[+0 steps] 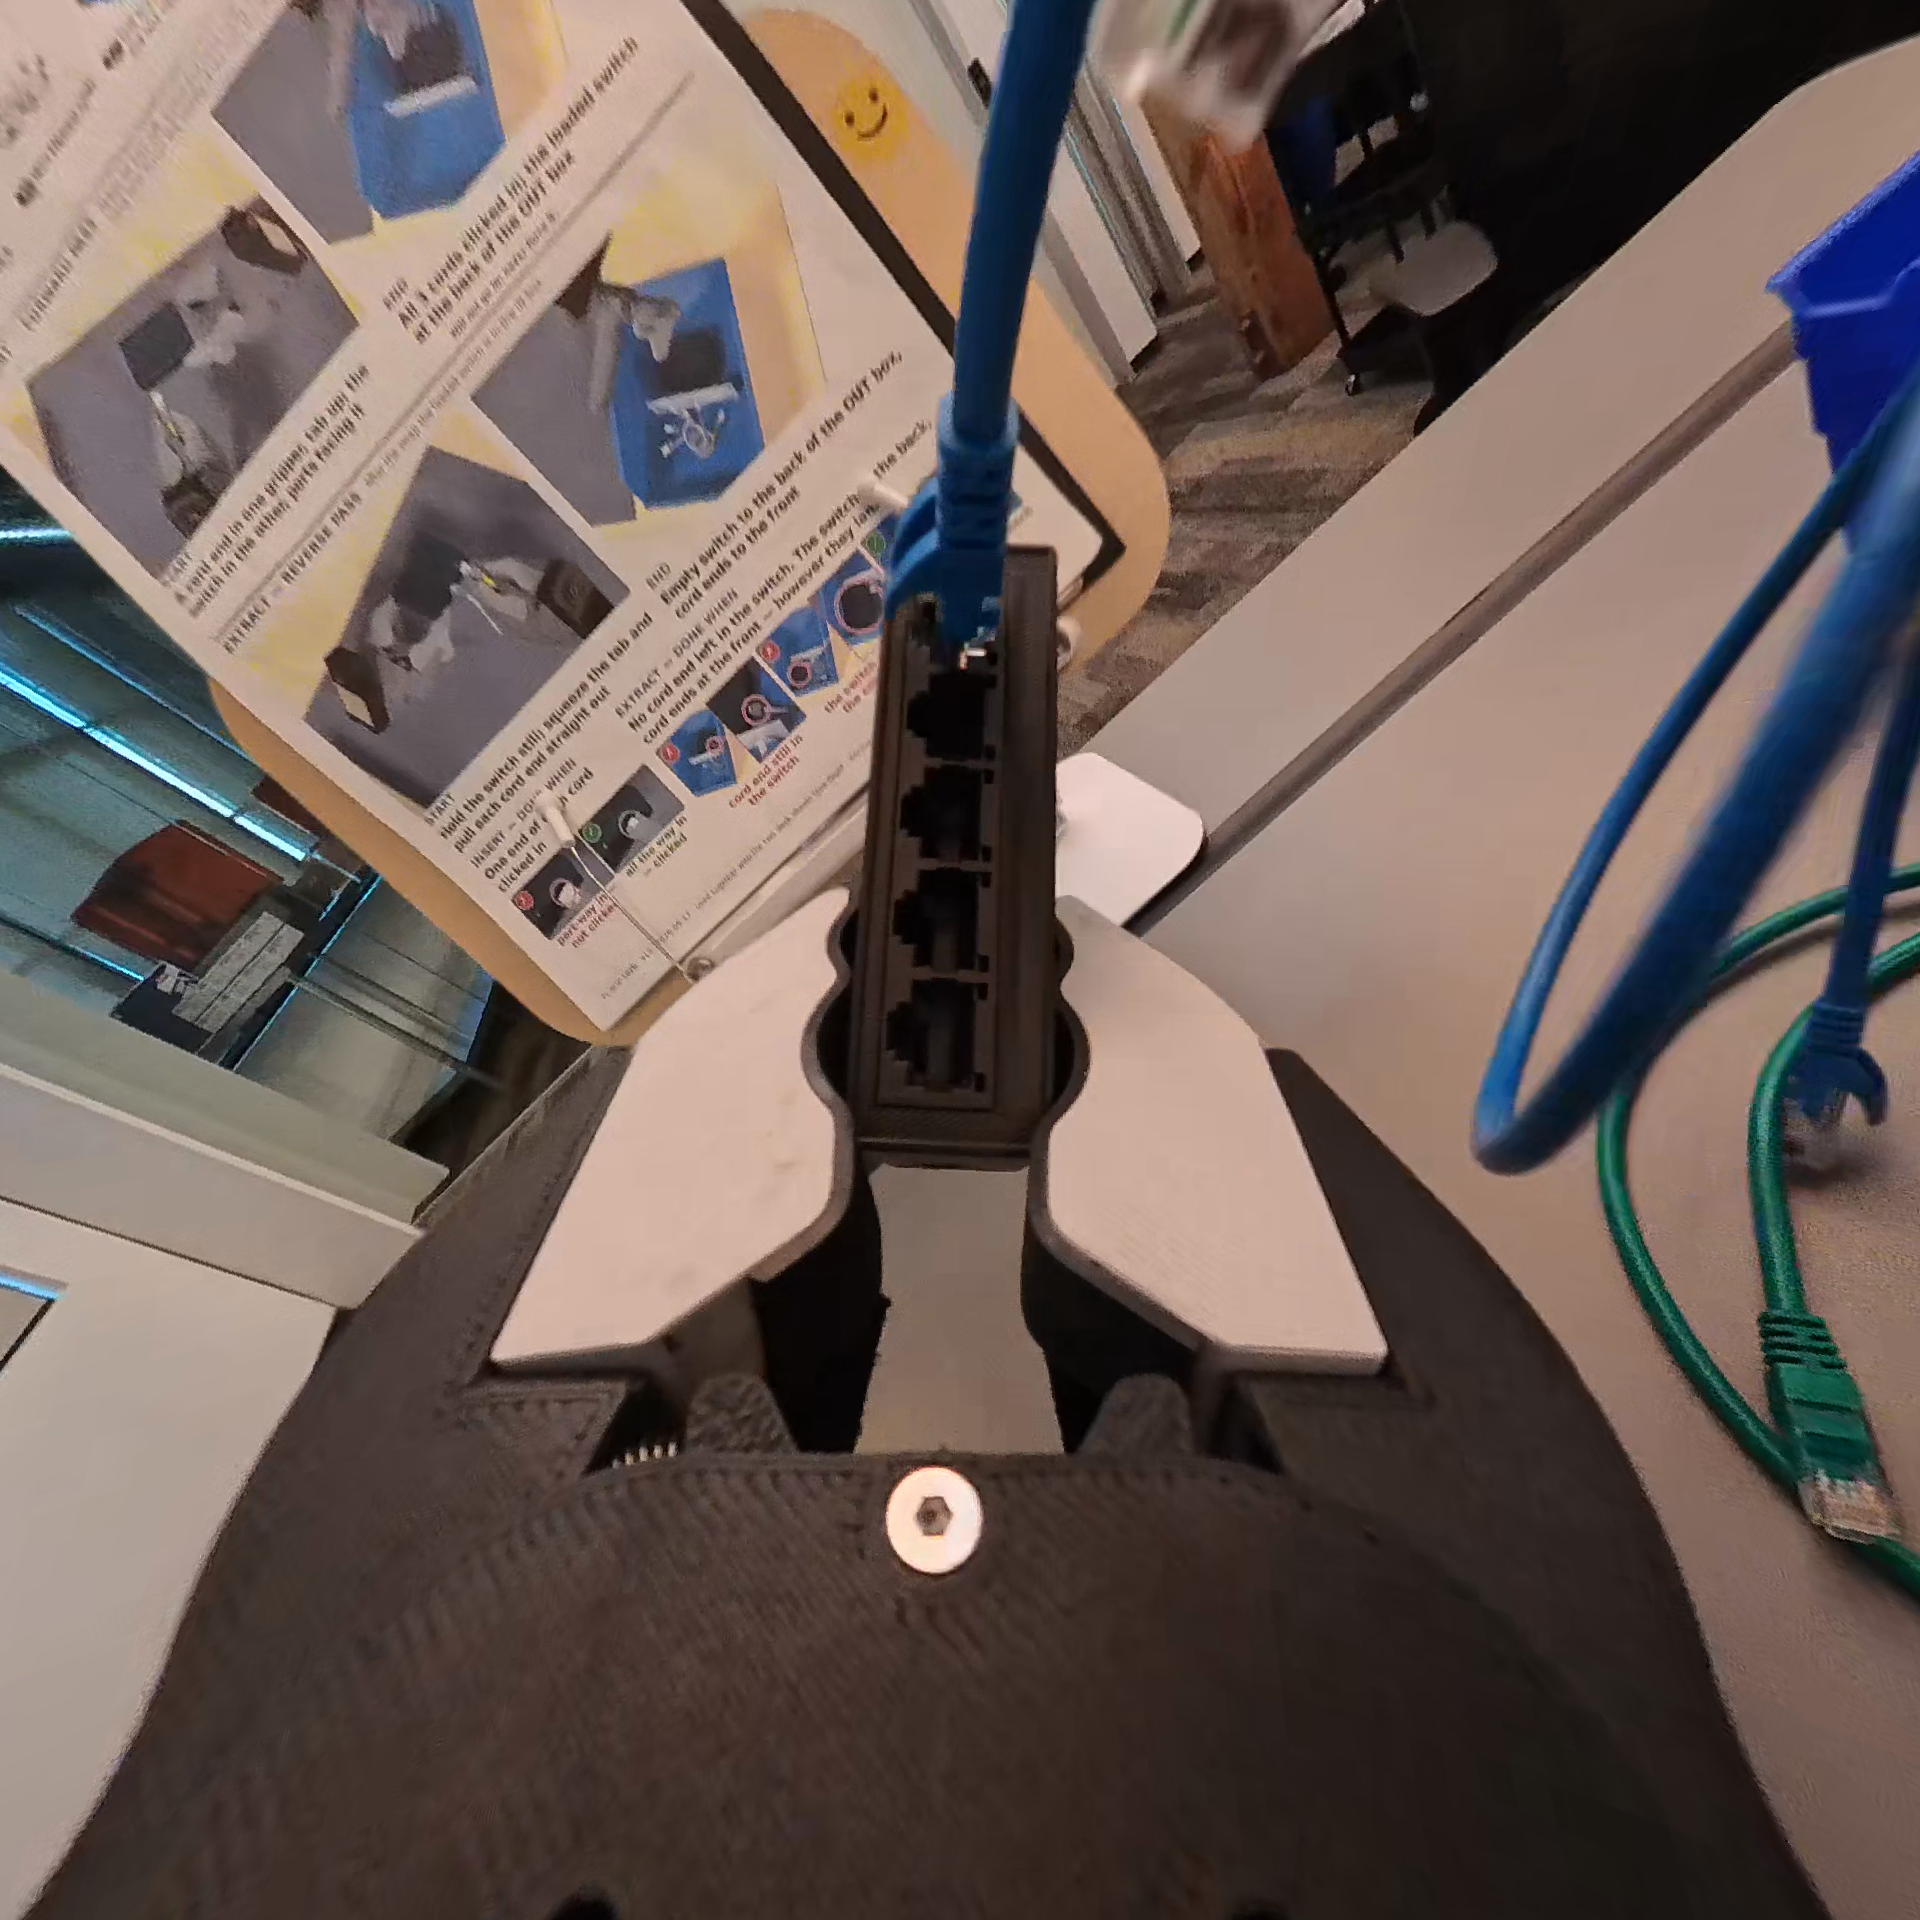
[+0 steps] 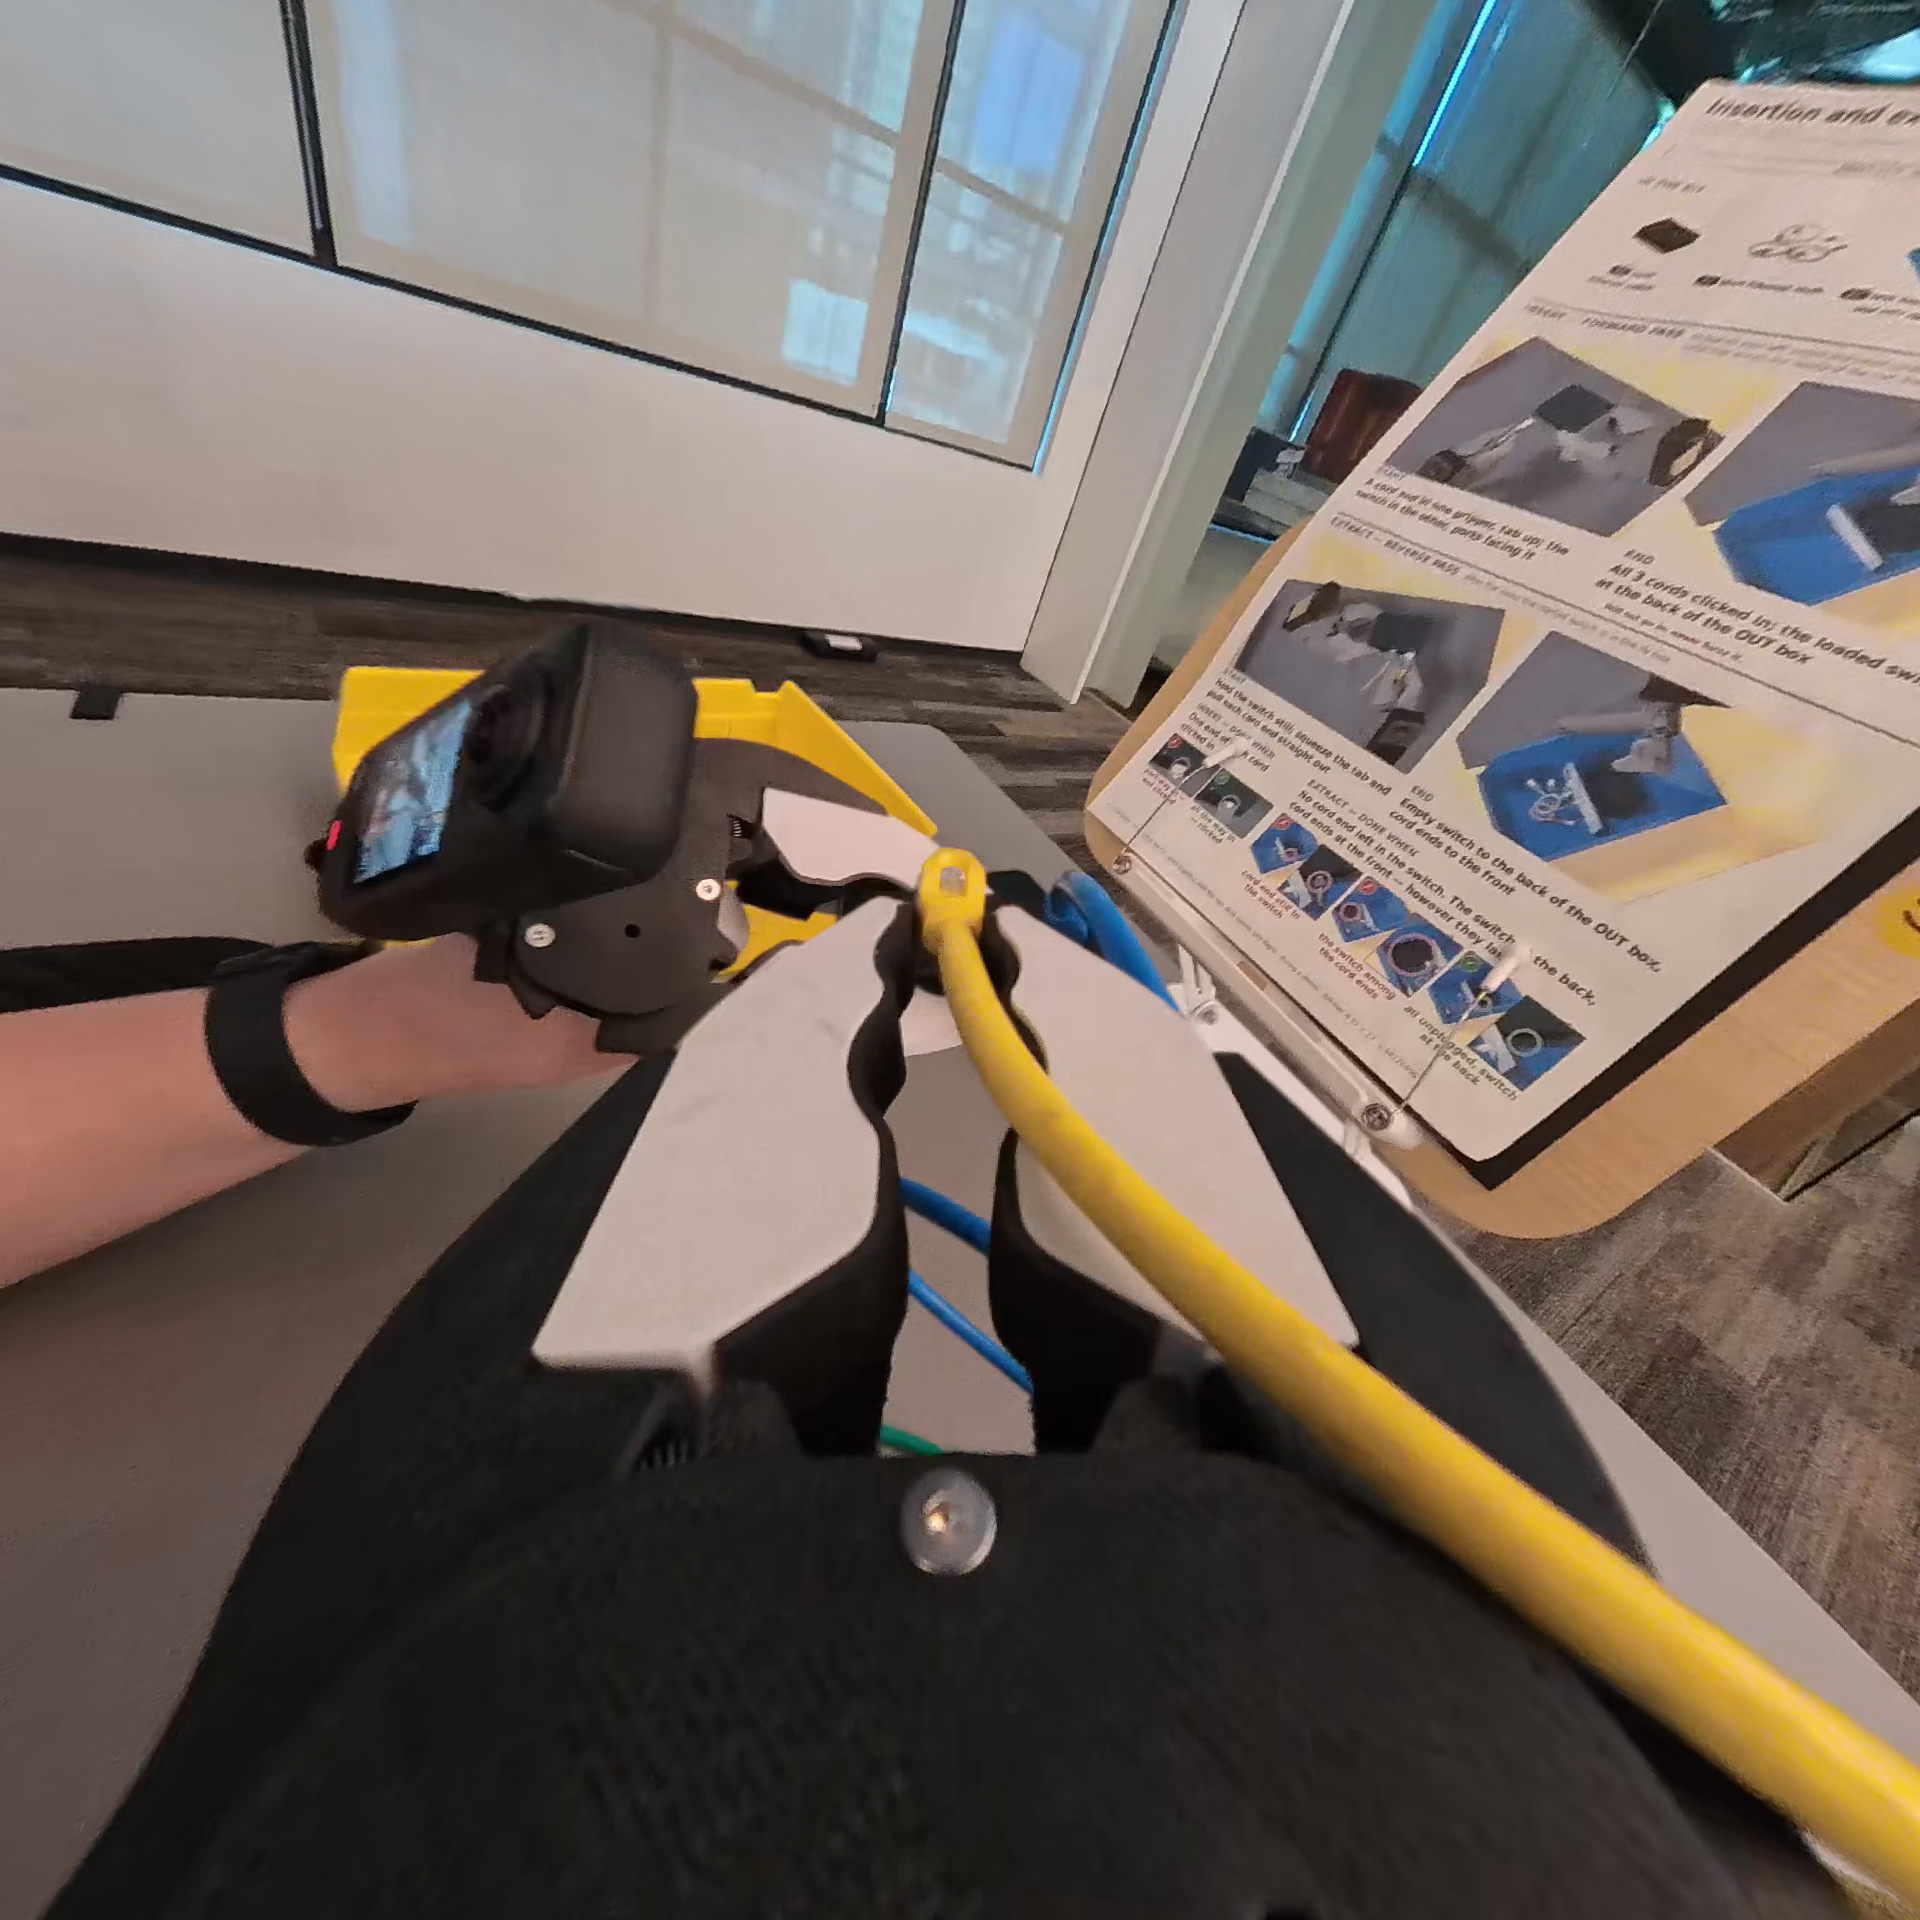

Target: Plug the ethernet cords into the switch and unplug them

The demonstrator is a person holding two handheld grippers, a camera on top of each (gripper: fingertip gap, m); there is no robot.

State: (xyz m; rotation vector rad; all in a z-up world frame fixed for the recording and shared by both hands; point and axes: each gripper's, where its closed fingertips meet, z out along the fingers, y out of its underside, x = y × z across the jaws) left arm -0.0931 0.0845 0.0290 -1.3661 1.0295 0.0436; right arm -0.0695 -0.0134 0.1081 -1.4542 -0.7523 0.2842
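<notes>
Switch [image 1: 961,862], black, clamped end-on in left gripper [image 1: 945,1049], ports up; blue cord [image 1: 1003,260] plugged in farthest port, four ports free. Printed instruction sheet [image 1: 436,436] behind; green cord [image 1: 1766,1247] loose on grey table [image 1: 1403,831].

Right gripper [image 2: 940,956] closed on yellow cord [image 2: 1195,1226], plug forward. Left wrist with black strap [image 2: 270,1049] level above table edge.

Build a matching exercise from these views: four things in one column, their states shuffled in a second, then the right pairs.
Things:
1. black switch
2. blue cord
3. yellow cord
4. green cord

States:
A. lying loose on the table
B. plugged into the farthest port
C. clamped in the left claw
D. gripped by the right claw

Pairs: 1-C, 2-B, 3-D, 4-A
</notes>
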